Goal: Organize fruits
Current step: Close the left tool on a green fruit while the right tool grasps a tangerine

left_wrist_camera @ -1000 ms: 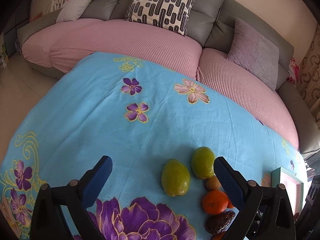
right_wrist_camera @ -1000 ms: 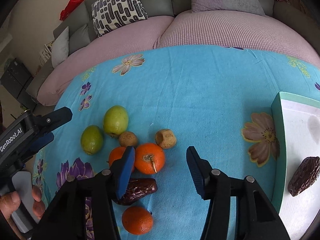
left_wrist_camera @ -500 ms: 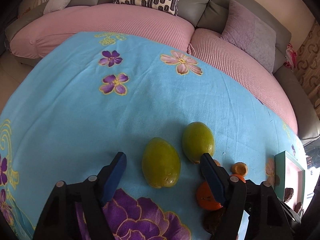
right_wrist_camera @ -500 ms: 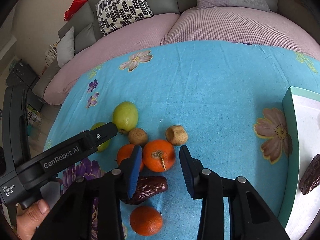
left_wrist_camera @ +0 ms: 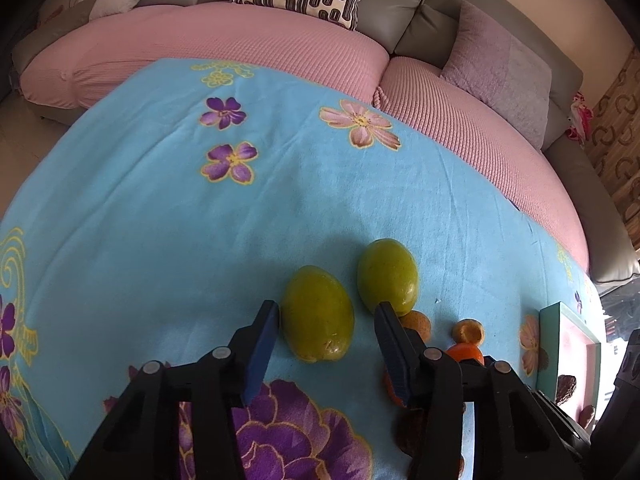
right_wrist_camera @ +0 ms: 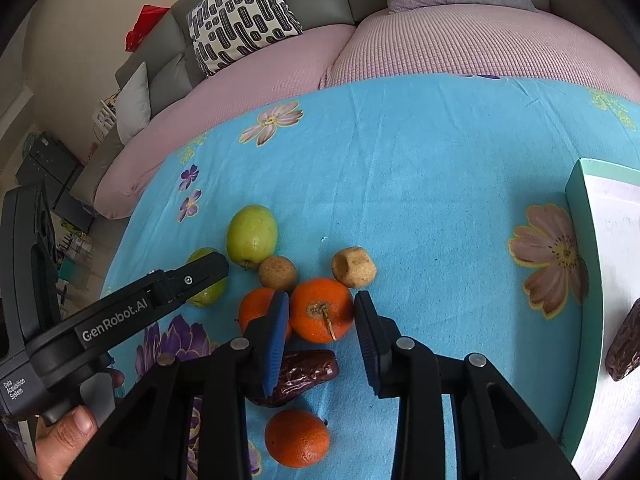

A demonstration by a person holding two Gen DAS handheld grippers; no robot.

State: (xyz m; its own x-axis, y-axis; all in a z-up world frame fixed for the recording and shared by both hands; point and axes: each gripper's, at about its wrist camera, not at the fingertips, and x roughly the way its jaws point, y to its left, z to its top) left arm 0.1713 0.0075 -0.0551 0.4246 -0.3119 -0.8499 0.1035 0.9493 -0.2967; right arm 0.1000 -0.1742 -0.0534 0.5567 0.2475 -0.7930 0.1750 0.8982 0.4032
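Fruit lies on a blue flowered cloth (left_wrist_camera: pixel 280 208). My left gripper (left_wrist_camera: pixel 326 306) straddles the nearer green fruit (left_wrist_camera: pixel 317 314); its jaws are closing, the left pad is at the skin and a gap shows on the right. A second green fruit (left_wrist_camera: pixel 388 274) sits just beyond. My right gripper (right_wrist_camera: pixel 322 296) has its jaws closing on a stemmed orange (right_wrist_camera: pixel 322 310), and both pads touch its sides. Around it lie another orange (right_wrist_camera: pixel 258 308), a third orange (right_wrist_camera: pixel 297 438), a dark date (right_wrist_camera: pixel 308 372) and two small brown fruits (right_wrist_camera: pixel 277 273) (right_wrist_camera: pixel 354 267).
A teal-rimmed tray (right_wrist_camera: pixel 580 240) at the right edge holds a date (right_wrist_camera: pixel 624 348). One of the left gripper's fingers (right_wrist_camera: pixel 200 272) crosses the right wrist view, with a hand (right_wrist_camera: pixel 64 436) below it. A pink-covered sofa (left_wrist_camera: pixel 280 52) with cushions lies behind the cloth.
The left gripper sank toward the nearer green fruit and its jaws narrowed around it. The right gripper's jaws narrowed from wide apart onto the stemmed orange.
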